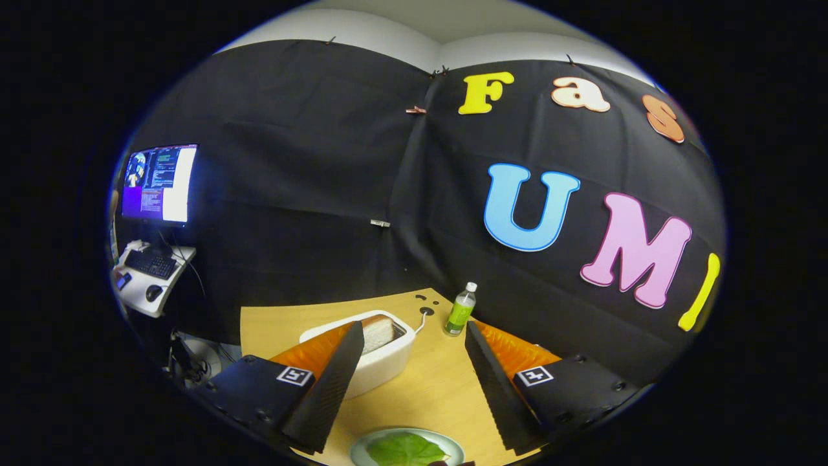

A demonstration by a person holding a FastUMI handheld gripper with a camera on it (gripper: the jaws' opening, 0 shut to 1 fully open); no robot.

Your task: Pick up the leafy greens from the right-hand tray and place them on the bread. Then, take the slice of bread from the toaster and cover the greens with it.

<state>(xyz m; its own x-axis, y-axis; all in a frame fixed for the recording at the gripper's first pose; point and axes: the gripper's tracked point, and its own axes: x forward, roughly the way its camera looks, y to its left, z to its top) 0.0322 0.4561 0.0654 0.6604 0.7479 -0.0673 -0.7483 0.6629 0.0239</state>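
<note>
My gripper (414,336) stands open above the wooden table (427,388), with nothing between its fingers. Below the gap, close to me, a pale plate (453,446) carries a green leaf (404,450); whatever lies under the leaf is hidden. A white toaster (381,366) stands just ahead of the left finger, which overlaps its near side. A slice of bread (378,331) sticks up out of the toaster's slot.
A small green bottle (460,310) with a white cap stands at the table's far edge, beyond the right finger. A cable hole (427,310) in the tabletop takes the toaster's cord. Off to the left stands a side desk with a monitor (158,183) and a keyboard (150,263).
</note>
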